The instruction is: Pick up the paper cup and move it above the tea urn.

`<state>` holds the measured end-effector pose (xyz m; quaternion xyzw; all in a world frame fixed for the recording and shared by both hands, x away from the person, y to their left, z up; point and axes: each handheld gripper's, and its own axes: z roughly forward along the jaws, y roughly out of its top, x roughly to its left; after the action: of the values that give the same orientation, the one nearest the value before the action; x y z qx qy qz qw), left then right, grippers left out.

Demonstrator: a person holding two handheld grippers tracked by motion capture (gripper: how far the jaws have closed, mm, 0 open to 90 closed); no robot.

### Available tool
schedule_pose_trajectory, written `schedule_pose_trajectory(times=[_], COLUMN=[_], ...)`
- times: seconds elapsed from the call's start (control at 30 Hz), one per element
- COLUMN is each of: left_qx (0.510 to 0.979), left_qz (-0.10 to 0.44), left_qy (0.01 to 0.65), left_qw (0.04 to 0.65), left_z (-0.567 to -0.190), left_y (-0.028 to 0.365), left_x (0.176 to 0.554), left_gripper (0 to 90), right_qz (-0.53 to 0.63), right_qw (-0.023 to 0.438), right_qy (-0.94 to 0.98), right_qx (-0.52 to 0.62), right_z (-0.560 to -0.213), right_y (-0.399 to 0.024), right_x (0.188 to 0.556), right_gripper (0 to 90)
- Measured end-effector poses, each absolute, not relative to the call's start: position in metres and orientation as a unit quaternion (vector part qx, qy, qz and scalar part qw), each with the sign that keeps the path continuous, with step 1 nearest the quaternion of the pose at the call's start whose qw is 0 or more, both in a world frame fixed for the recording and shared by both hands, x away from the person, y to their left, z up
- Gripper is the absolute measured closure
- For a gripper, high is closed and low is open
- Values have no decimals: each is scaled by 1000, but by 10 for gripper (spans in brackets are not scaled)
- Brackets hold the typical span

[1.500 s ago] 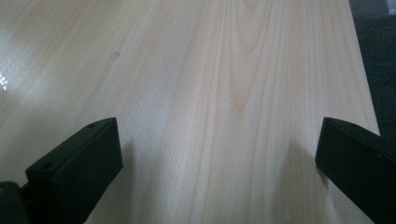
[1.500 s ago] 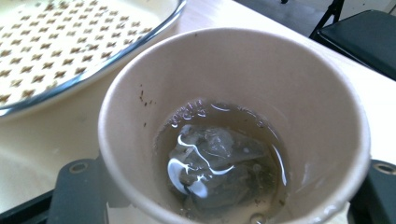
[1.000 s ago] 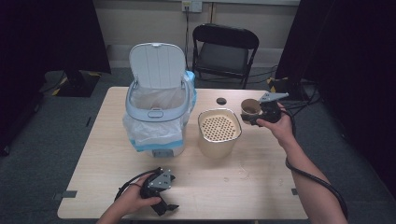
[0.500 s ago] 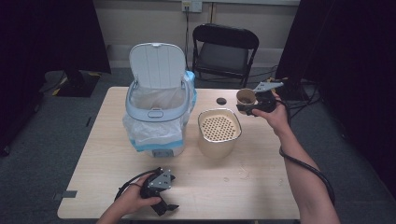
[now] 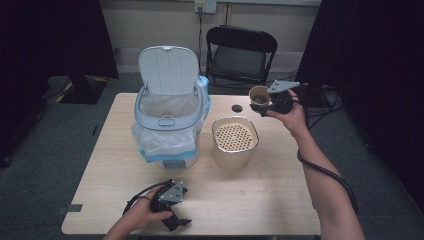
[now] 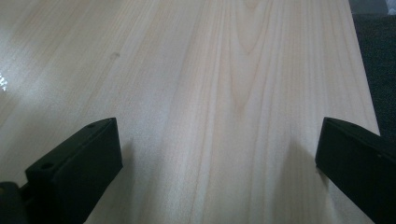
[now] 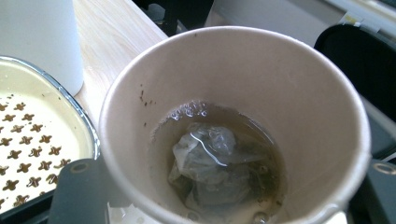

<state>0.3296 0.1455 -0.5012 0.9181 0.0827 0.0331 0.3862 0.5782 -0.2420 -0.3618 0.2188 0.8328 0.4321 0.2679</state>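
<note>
Paper cup, close up from its gripper, holds a soaked teabag.

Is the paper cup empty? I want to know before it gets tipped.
No: the paper cup holds brownish liquid with a used tea bag in it.

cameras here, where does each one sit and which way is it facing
High view: fixed above the person's side, looking forward and down on the table, bin, strainer box; both forearms and tools show.
Left tool view: rides the left tool, looking low along the bare tabletop; its two black jaws stand wide apart.
Right tool view: rides the right tool, looking down into the paper cup with a tea bag in liquid.
Shared: high and right tool views both show the cup and strainer box.
</note>
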Motion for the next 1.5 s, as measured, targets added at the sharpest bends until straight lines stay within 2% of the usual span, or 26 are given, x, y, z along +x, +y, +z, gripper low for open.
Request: schedule_pose_trajectory(times=[0.2, 0.5, 0.97, 1.3, 1.5], left_qx=[919, 922, 921, 921, 921], left_qz=[34, 36, 34, 34, 35], left_qy=[82, 82, 82, 82, 82], left_qw=[384, 376, 379, 379, 378], left_z=[-501, -500, -500, -500, -500], left_y=[145, 146, 145, 145, 146], left_x=[330, 330, 330, 330, 330], left_gripper=[0, 0, 0, 0, 0], right_qz=[426, 404, 302, 174, 27], right_qw=[289, 344, 439, 519, 600], right_qy=[835, 836, 845, 834, 775], right_qx=[195, 143, 43, -65, -198], right_z=[-357, -348, -341, -343, -357], right_y=[-235, -222, -202, -184, -170], right_x=[573, 557, 521, 498, 482], right_gripper=[276, 279, 284, 285, 286])
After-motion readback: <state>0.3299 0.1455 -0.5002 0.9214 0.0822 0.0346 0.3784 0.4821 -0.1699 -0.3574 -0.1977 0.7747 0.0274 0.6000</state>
